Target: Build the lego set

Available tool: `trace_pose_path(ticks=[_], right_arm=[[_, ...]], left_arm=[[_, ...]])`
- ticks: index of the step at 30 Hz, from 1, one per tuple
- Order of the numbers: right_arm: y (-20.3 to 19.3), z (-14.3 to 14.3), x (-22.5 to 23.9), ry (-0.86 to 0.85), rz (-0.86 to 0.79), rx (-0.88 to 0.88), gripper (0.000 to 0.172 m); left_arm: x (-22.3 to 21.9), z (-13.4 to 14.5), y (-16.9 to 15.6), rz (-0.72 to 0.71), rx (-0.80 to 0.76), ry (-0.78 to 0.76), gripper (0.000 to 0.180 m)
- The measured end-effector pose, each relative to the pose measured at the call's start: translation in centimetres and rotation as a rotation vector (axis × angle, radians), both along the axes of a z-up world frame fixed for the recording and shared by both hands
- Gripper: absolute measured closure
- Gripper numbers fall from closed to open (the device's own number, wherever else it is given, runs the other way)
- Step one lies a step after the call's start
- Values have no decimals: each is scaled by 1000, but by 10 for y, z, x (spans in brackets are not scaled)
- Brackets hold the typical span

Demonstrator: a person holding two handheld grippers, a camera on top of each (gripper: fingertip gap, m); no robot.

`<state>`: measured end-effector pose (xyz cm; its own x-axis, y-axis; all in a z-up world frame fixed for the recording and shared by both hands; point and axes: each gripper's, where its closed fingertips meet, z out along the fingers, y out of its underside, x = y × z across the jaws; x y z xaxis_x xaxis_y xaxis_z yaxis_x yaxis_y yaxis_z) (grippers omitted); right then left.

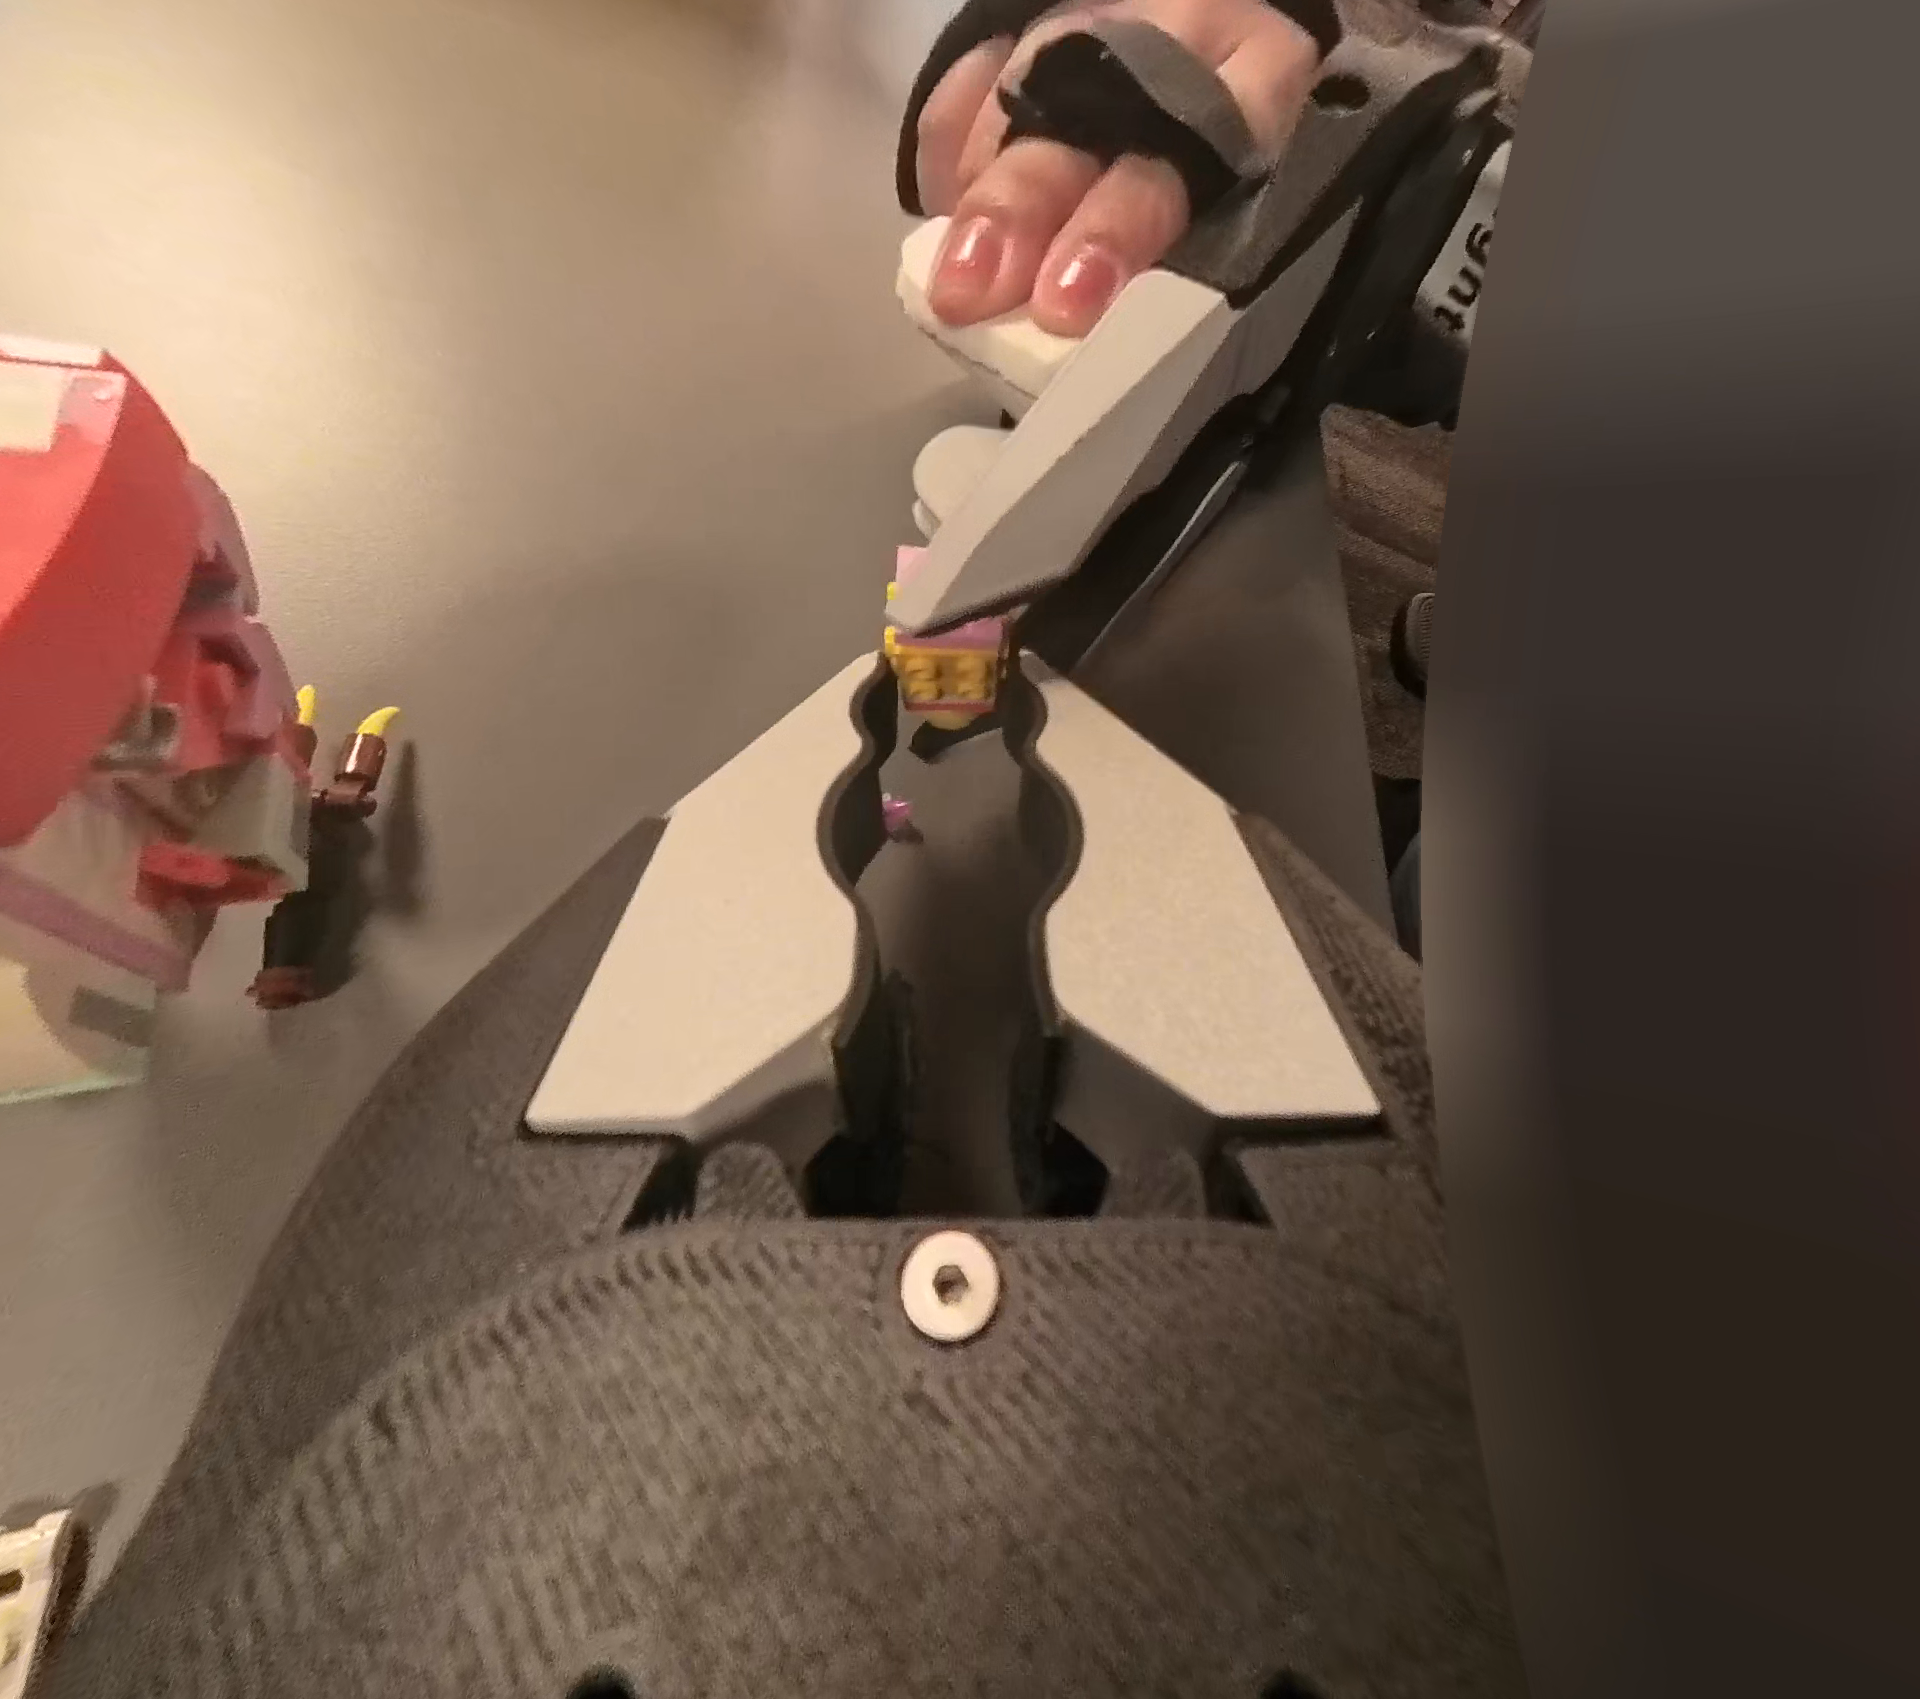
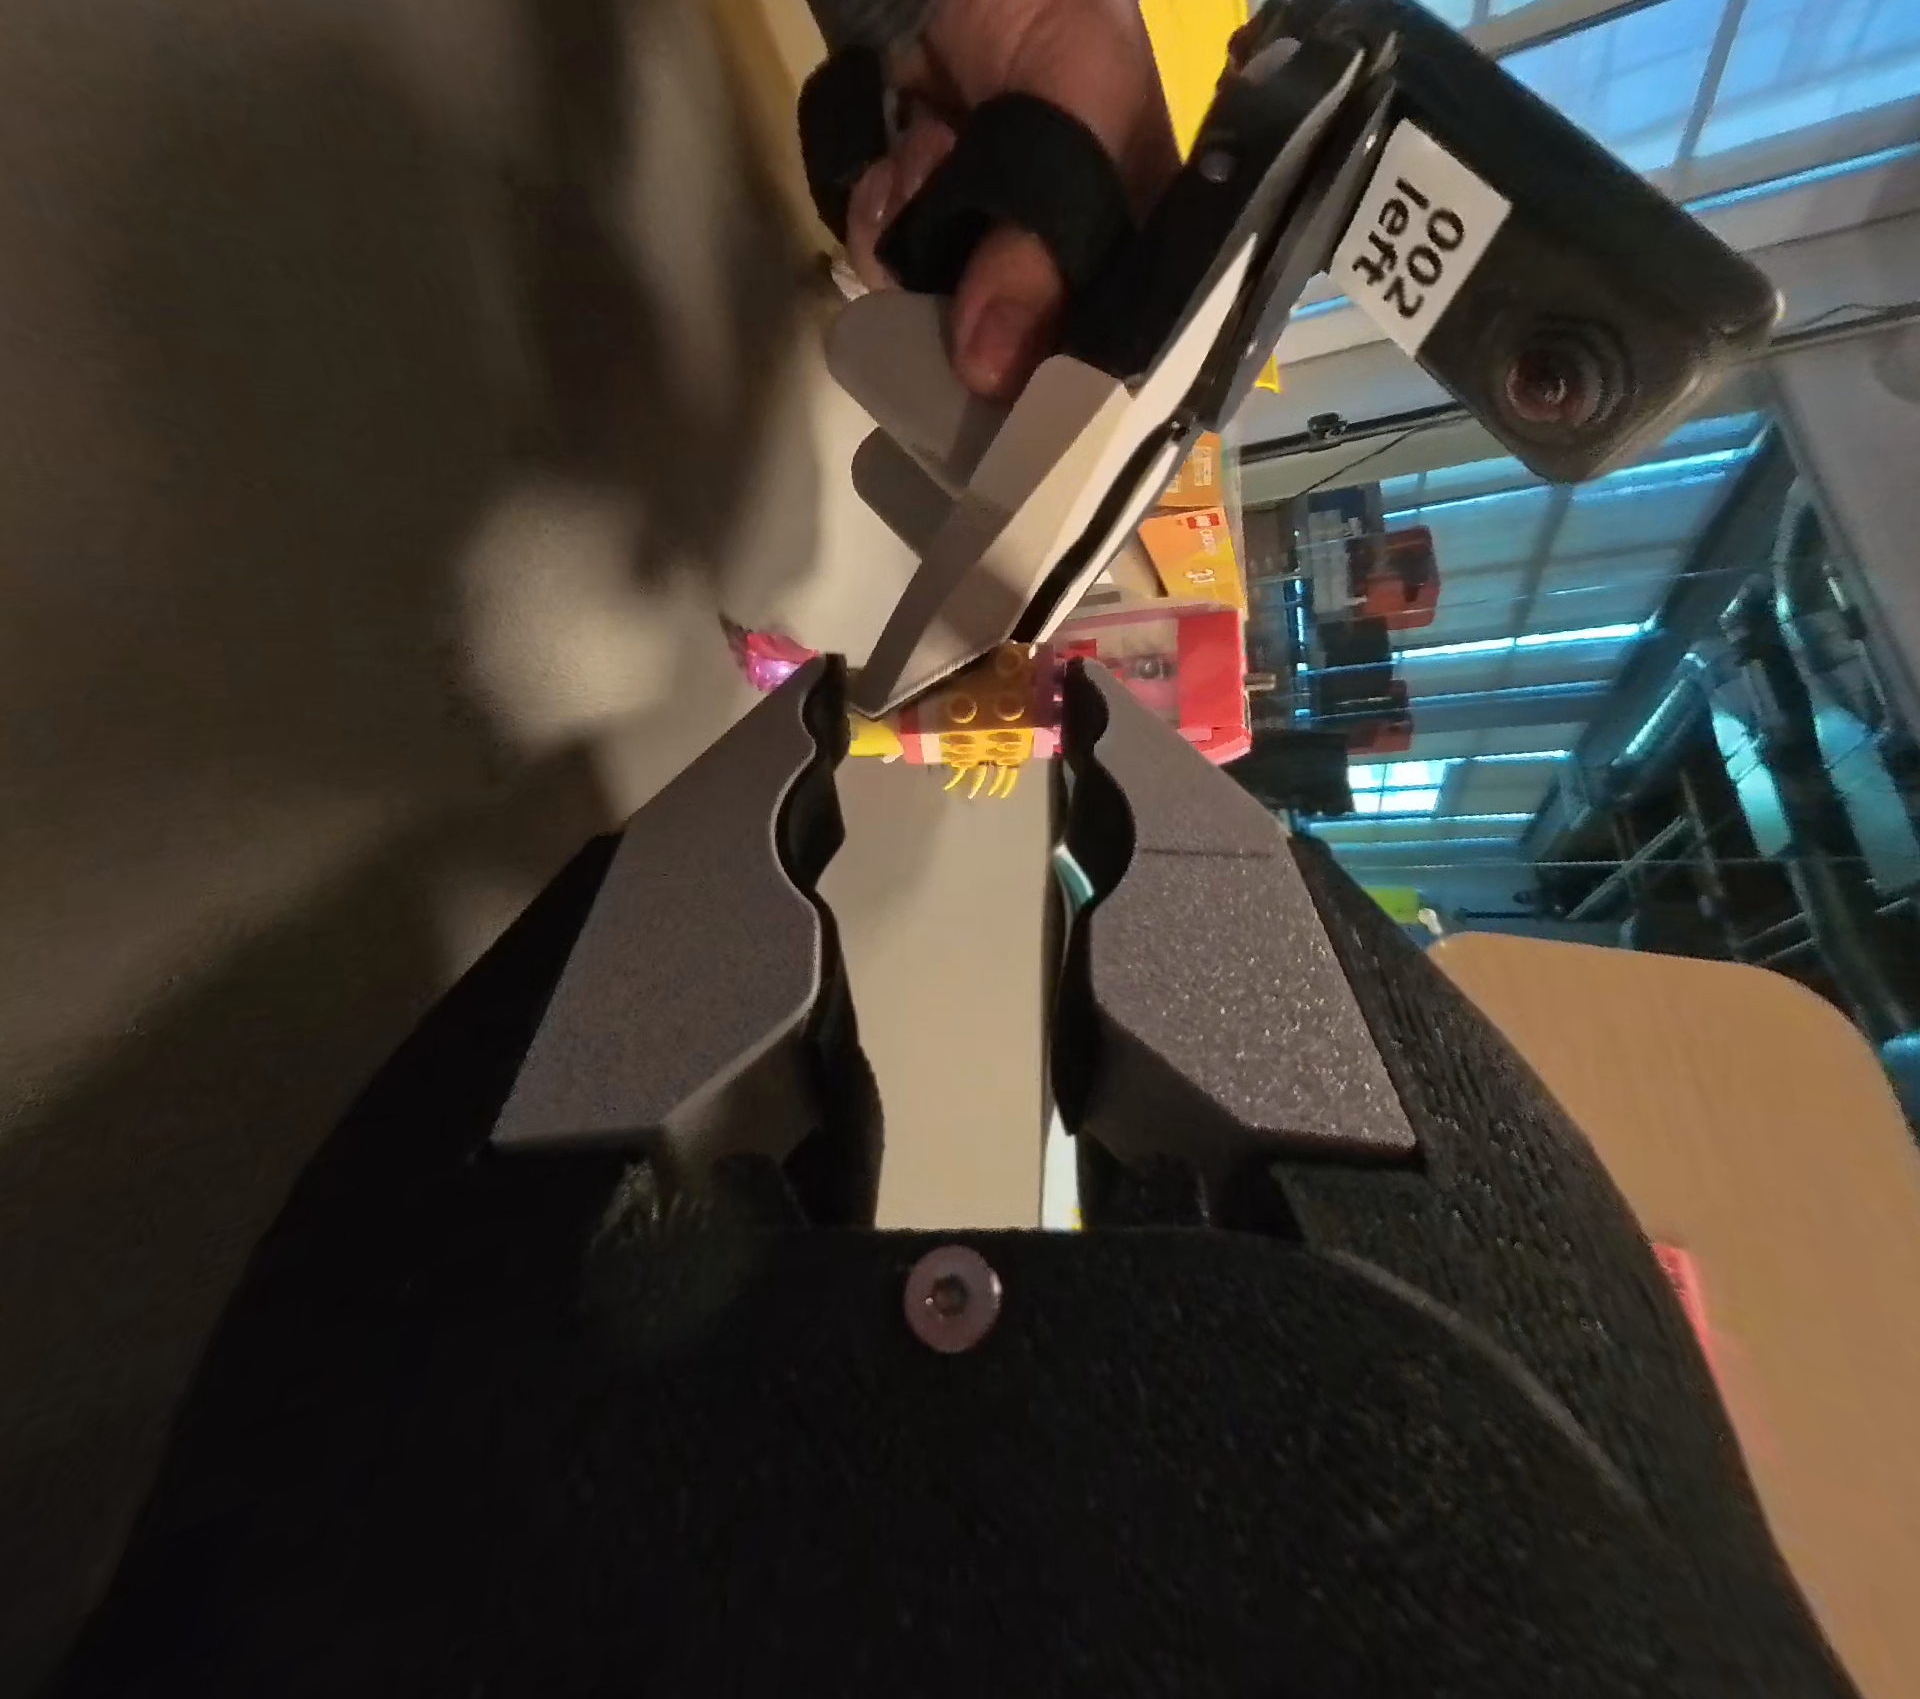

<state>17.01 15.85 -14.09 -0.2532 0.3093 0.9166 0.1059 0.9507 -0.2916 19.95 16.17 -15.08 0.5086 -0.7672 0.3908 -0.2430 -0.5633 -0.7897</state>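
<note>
Left gripper (image 1: 948, 693) up close, narrow, both pads clamped on small yellow-pink brick assembly (image 1: 945, 675), held off grey surface (image 1: 520, 299); looks light, stiff, studs could pop | right view: right gripper (image 2: 951, 714) wider, pinching same assembly's ends; grip flat sides, skip the thin yellow claws (image 2: 982, 782)

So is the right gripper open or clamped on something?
Clamped: both fingertips of the right gripper press a small yellow-and-pink brick piece filling the gap between them.
</note>
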Motion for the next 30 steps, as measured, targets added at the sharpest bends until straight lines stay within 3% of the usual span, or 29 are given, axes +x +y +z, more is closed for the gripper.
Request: trace_pose_path(ticks=[6, 11, 14, 20, 30], right_arm=[[1, 1, -1, 2, -6, 23, 132], [4, 27, 0, 89, -3, -272, 132], [4, 33, 0, 112, 9, -362, 132], [1, 40, 2, 154, 50, -436, 131], [-2, 42, 5, 101, 84, -566, 132]], left_arm=[[0, 1, 1, 9, 6, -11, 163], [4, 31, 5, 38, 15, -228, 161], [5, 36, 6, 36, -26, -301, 161], [7, 43, 4, 23, -16, -345, 163], [9, 41, 4, 28, 89, -251, 163]])
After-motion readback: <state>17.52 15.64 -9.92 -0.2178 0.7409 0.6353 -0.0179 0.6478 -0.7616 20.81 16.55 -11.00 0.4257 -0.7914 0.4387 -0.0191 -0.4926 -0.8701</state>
